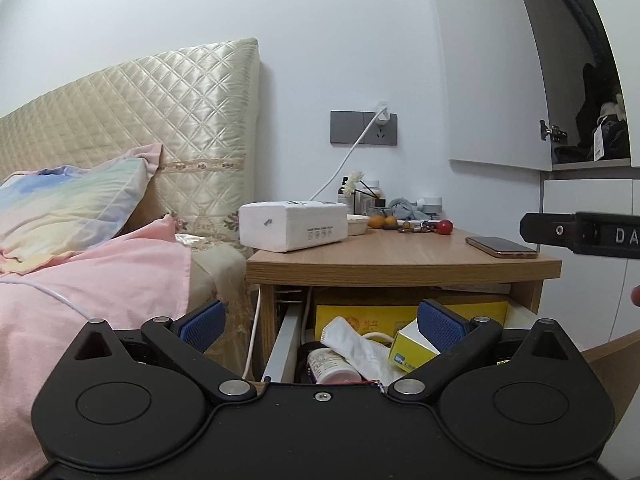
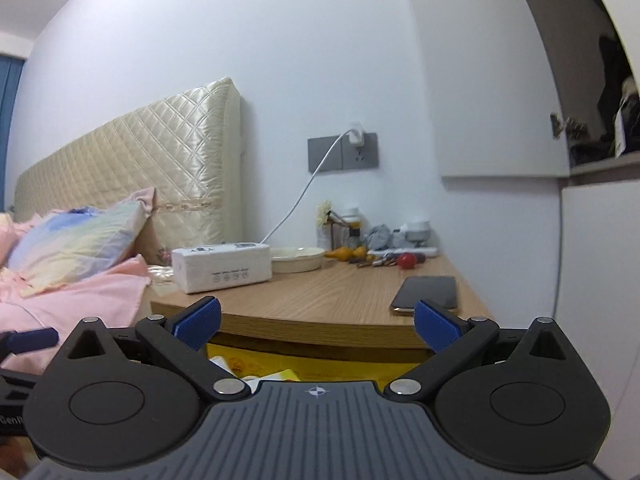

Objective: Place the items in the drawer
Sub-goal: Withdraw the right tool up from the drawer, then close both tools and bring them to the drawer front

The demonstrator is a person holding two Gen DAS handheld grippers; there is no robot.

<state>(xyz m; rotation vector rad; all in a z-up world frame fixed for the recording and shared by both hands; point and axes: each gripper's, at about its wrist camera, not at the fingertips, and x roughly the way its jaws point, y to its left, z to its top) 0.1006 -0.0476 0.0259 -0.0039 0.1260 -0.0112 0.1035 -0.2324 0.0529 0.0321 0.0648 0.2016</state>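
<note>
Ok so I'm parked in front of the nightstand with both claws wide apart and nothing in either of them. My left claw (image 1: 322,326) hangs right over the open drawer (image 1: 286,340), which sits pulled out under the wooden surface (image 1: 400,256). The drawer is already pretty stuffed: a yellow box (image 1: 360,318) at the back, a crumpled white mask (image 1: 356,344) on top, a pill bottle (image 1: 332,368) at about 6 o'clock from it, and a small yellow-and-white carton (image 1: 412,346) at 3 o'clock, just beside my right-hand pad.

My right claw (image 2: 316,324) hovers higher, level with the front edge of the top. From there the phone (image 2: 426,294) lies flat at 1 o'clock, just beyond the blue pad. The white tissue pack (image 2: 222,268) is at 11 o'clock, a cream dish (image 2: 298,258) touching its right end. Further back at 12 o'clock there's a red ball (image 2: 407,260) among some small clutter I can't make out, and a charger cable (image 2: 304,196) running up to the wall socket. The bed with a pink blanket (image 1: 92,280) is off at 9 o'clock.
</note>
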